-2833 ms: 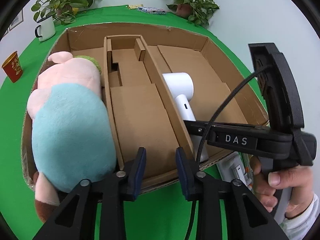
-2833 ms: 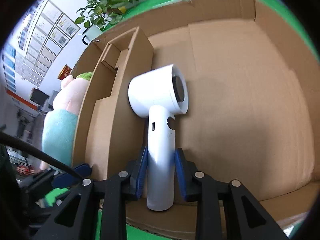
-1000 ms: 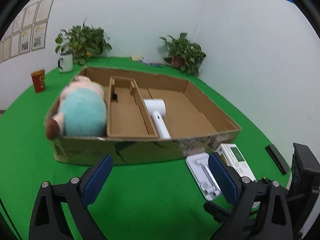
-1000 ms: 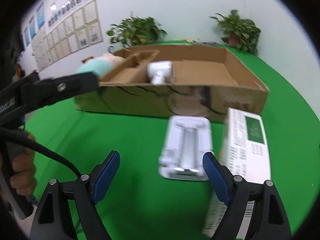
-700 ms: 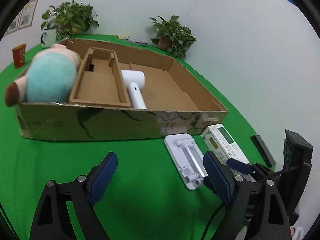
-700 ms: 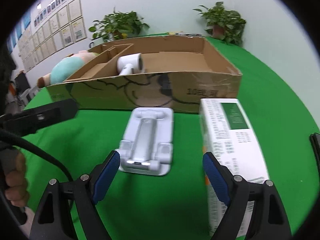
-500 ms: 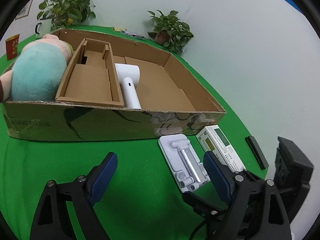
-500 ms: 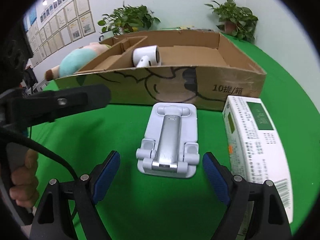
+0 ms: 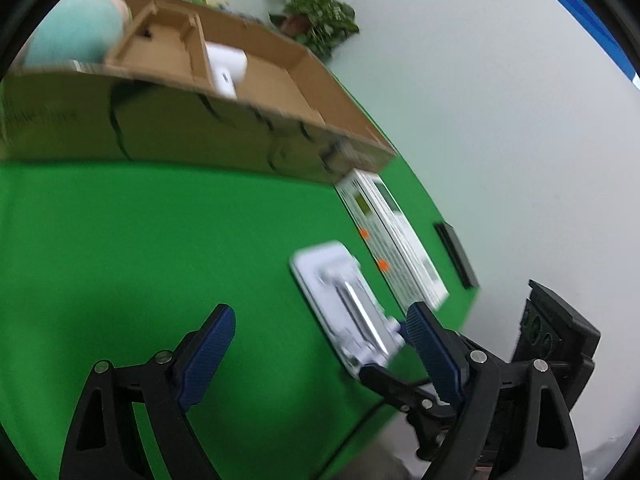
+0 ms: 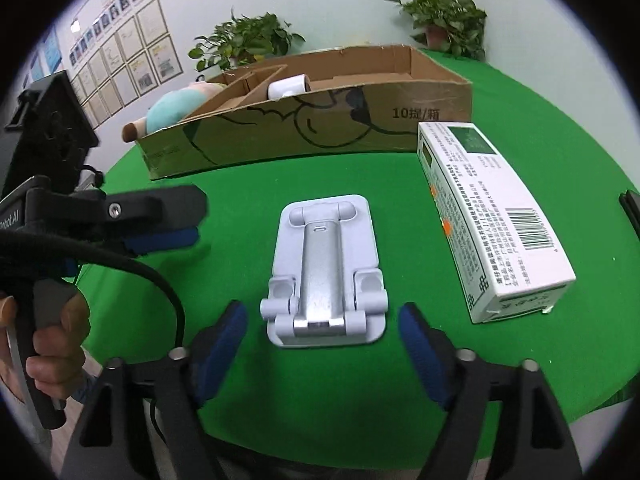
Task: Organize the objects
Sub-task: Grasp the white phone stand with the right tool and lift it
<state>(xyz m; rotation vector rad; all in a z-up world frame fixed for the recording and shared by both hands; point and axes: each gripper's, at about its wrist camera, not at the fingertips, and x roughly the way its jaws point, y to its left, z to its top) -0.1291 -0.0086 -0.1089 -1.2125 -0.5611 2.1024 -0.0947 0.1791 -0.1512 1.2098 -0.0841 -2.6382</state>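
Here my right claw [image 10: 322,334] hovers wide open just short of the folded white phone stand [image 10: 326,266], which lies flat on the green worktop [image 10: 240,400], near its front edge. My left claw [image 9: 320,344] is also spread wide and holds nothing. Just right of the stand lies a white carton [image 10: 486,216], and behind both sits the cardboard box [image 10: 304,124] holding a white hair dryer [image 10: 288,86] and a plush toy [image 10: 172,110].

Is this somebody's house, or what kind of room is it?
Probably an office or lab, not a home: framed certificates line the wall, and a green-covered table holds a cardboard box for sorting. Potted plants stand behind.
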